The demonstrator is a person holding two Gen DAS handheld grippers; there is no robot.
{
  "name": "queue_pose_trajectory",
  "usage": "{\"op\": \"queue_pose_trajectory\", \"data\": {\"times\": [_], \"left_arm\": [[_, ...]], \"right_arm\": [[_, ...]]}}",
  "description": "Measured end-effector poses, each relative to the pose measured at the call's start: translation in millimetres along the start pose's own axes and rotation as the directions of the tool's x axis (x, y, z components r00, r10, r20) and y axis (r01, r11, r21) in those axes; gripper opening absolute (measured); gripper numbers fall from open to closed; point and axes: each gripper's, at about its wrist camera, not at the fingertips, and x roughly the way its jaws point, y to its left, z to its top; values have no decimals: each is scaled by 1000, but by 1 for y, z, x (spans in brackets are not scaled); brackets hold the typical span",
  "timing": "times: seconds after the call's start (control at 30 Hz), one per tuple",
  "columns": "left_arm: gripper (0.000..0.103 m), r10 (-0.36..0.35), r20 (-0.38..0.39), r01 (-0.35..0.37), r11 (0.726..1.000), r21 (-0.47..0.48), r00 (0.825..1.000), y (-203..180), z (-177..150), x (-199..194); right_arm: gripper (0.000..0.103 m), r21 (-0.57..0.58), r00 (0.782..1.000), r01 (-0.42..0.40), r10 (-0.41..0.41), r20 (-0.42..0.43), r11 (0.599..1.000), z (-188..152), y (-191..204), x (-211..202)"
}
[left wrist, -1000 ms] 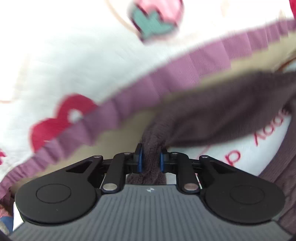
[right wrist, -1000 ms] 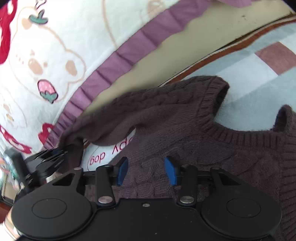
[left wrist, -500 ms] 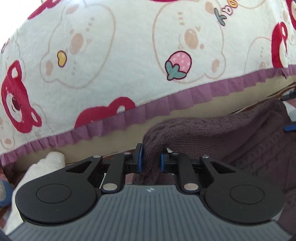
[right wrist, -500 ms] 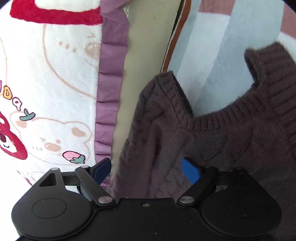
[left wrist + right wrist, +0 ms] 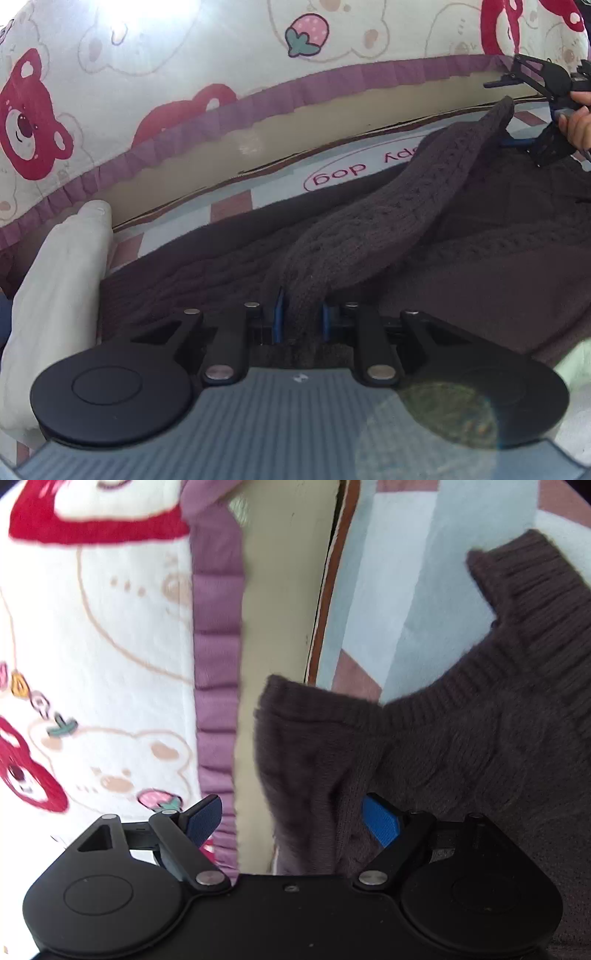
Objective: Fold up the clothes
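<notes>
Your left hand-held gripper [image 5: 301, 319] pinches a sleeve of the dark cable-knit sweater [image 5: 461, 236] sprawled across frame centre; your right hand-held gripper [image 5: 291, 818] gapes wide at its shoulder. Soft, floppy, probably stretchy: grip ribbed edges.

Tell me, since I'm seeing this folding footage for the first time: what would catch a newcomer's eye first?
The dark brown cable-knit sweater fills the middle of both views, spread on a pale checked mat, one sleeve pinched in the left gripper. Behind it rises a white quilted cover printed with red bears and strawberries, edged with a purple frill. The right gripper stands wide open over the sweater's shoulder.
</notes>
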Motion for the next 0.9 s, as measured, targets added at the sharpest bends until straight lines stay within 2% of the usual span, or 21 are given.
{"op": "queue_pose_trajectory", "data": {"times": [0.07, 0.17, 0.3, 0.37, 0.4, 0.43, 0.47, 0.5, 0.53, 0.57, 0.6, 0.63, 0.67, 0.7, 0.73, 0.77, 0.8, 0.87, 0.9], "left_arm": [[18, 7, 12, -7, 1000, 27, 1000, -4, 0, -3], [19, 9, 67, -14, 997, 70, 998, 9, 21, -13], [18, -74, 172, 82, 996, -35, 982, 43, 35, -40], [18, -77, 172, 88, 994, -58, 982, 50, 32, -45], [18, -53, 131, 58, 997, -41, 990, 50, 30, -41], [15, -14, 97, 15, 1000, -11, 995, 50, 28, -37], [14, 16, 75, -16, 1000, 3, 997, 51, 25, -33], [14, 17, 57, -16, 1000, -20, 998, 56, 24, -32], [14, 17, 38, -16, 999, -43, 999, 61, 22, -30], [15, 4, 33, -1, 997, -75, 999, 67, 21, -32], [16, -25, 49, 30, 993, -112, 998, 72, 20, -38], [18, -51, 67, 59, 990, -130, 996, 74, 19, -44], [23, -76, 69, 84, 988, -129, 995, 74, 19, -48], [27, -94, 60, 100, 989, -111, 994, 70, 17, -49], [41, -108, 49, 112, 990, -87, 993, 65, 14, -49], [52, -119, 38, 121, 991, -60, 992, 57, 9, -49], [54, -128, 25, 129, 991, -30, 991, 47, 3, -50], [54, -146, -7, 146, 989, 27, 989, 27, -8, -49], [54, -156, -34, 158, 986, 51, 987, 19, -10, -45]], "right_arm": [[87, -31, 1000, 27, -27, -2, 999, -1, 3, 1], [87, -40, 999, 38, -37, 12, 998, -1, 5, -1], [87, -39, 998, 52, -50, 46, 998, 1, 4, -6], [87, -62, 998, 40, -37, 44, 997, 5, 6, -5], [75, -85, 999, 26, -23, 37, 996, 7, 9, -3], [42, -137, 999, 27, -22, 36, 990, 6, 17, -3], [26, -194, 999, 29, -23, 36, 981, 5, 26, -3], [14, -247, 999, 34, -27, 34, 968, 2, 37, -7], [12, -313, 999, 40, -31, 34, 949, -3, 51, -16], [11, -380, 999, 46, -36, 35, 924, -8, 66, -25], [11, -458, 995, 103, -90, 51, 883, -15, 80, -33], [10, -550, 976, 217, -192, 104, 806, -23, 91, -39], [10, -630, 924, 378, -323, 207, 678, -31, 97, -39], [11, -647, 867, 488, -414, 278, 586, -33, 94, -36], [11, -618, 845, 521, -457, 277, 589, -28, 85, -33], [11, -563, 856, 507, -460, 237, 653, -19, 74, -31], [11, -521, 866, 494, -451, 218, 696, -12, 70, -30], [11, -506, 865, 499, -445, 234, 704, -9, 76, -22], [11, -514, 860, 506, -448, 242, 693, -13, 77, -18]]}}
